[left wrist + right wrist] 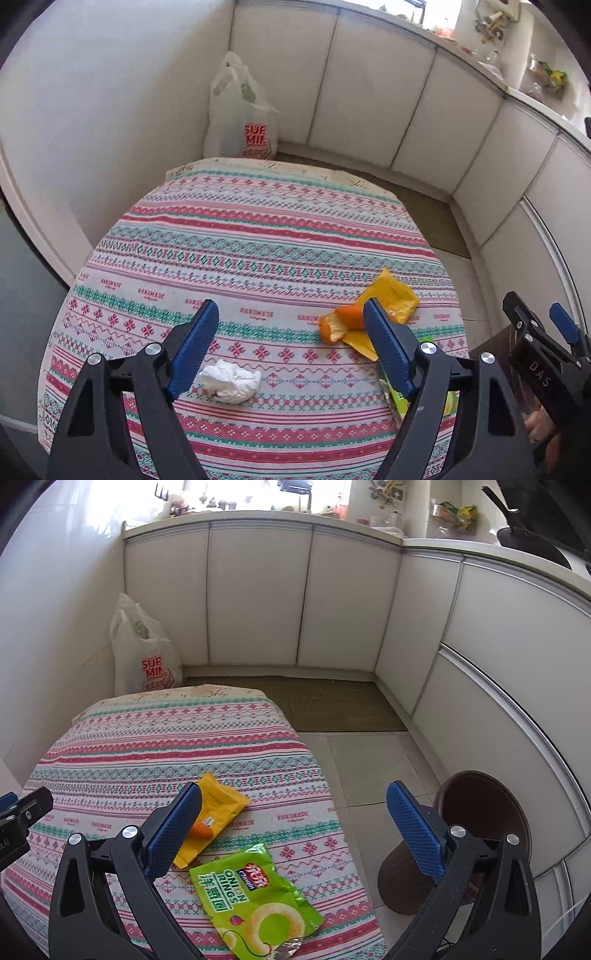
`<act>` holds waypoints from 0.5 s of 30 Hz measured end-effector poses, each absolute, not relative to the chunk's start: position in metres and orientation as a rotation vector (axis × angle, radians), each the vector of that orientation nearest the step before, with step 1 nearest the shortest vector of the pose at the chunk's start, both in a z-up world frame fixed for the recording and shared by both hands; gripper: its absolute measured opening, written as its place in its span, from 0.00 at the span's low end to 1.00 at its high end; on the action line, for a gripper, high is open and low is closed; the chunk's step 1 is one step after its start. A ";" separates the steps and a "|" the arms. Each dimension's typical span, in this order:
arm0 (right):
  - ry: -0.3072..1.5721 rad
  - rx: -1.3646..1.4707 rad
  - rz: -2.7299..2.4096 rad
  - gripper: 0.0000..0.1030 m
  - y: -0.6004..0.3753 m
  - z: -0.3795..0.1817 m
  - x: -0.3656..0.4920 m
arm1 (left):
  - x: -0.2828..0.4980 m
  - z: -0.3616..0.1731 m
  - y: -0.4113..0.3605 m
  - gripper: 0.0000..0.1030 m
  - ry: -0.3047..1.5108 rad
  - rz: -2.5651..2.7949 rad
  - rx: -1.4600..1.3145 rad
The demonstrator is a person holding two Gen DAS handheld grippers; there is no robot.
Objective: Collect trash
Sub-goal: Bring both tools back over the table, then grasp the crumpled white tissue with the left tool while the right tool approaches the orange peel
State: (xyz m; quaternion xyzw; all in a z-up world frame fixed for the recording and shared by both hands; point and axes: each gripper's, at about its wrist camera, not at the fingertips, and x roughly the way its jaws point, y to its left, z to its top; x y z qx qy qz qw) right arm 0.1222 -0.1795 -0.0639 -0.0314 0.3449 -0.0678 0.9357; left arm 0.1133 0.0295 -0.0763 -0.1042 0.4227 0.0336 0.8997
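White kitchen cabinets (258,598) curve around us, and below our cameras a table wears a woven cloth with red, pink and teal patterned stripes (240,236). Our left gripper (291,339) hangs over it with its blue ribbed fingers spread wide and nothing between them; a crumpled white tissue (231,380) lies on the cloth at about seven o'clock from its centre, just beside the left finger. At two o'clock, curled orange peel (338,323) rests on a flat yellow wrapper (391,295). Our right gripper (293,830) is likewise wide apart and empty, with a green onion-rings snack packet (255,897) on the cloth at six o'clock below it. Off the table edge at three o'clock stands a round brown bin (480,823) on the tiled floor. A white plastic shopping bag with red print (147,657) sits in the far corner at eleven o'clock.
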 end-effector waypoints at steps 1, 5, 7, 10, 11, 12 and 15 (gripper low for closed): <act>0.716 -0.068 -0.124 0.93 -0.174 -0.066 0.125 | 0.115 -0.083 0.038 0.77 0.901 0.076 -0.235; 0.803 -0.071 -0.045 0.93 -0.154 -0.084 0.143 | 0.114 -0.109 0.065 0.77 1.007 0.101 -0.322; 0.845 -0.076 -0.014 0.93 -0.147 -0.094 0.151 | 0.115 -0.123 0.078 0.77 1.064 0.110 -0.372; 0.896 -0.105 0.023 0.93 -0.134 -0.109 0.160 | 0.115 -0.141 0.093 0.77 1.143 0.110 -0.465; 0.913 -0.119 0.038 0.93 -0.129 -0.114 0.164 | 0.115 -0.147 0.095 0.77 1.171 0.104 -0.488; 0.924 -0.127 0.050 0.93 -0.128 -0.117 0.167 | 0.116 -0.153 0.097 0.77 1.197 0.097 -0.507; 0.954 -0.158 0.070 0.93 -0.119 -0.128 0.175 | 0.116 -0.165 0.100 0.77 1.241 0.090 -0.542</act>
